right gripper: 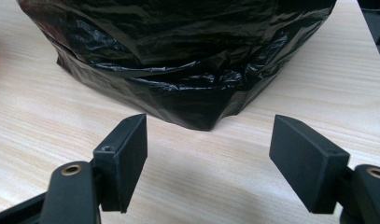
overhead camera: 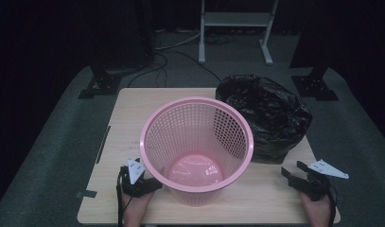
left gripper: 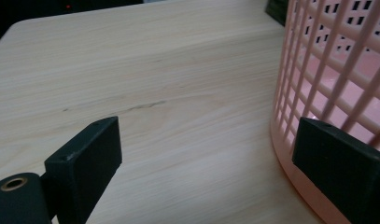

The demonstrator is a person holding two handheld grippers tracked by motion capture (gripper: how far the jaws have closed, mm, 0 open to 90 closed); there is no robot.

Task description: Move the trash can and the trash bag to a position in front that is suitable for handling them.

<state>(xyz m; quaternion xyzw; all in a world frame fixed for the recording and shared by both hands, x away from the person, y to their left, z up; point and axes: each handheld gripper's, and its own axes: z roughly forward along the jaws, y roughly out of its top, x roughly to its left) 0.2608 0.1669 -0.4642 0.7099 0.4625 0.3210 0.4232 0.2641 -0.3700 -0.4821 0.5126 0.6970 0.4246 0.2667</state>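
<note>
Pink basket and black bag on the desk

The pink lattice basket (overhead camera: 196, 147) stands upright and open-mouthed at the centre of the frame, its inside bare down to the glossy solid bottom. The black plastic bag (overhead camera: 266, 116), crumpled, shiny and bulging, sits to the upper right of the basket, pressed against its rim, near the desk's (overhead camera: 124, 127) right edge.
</note>
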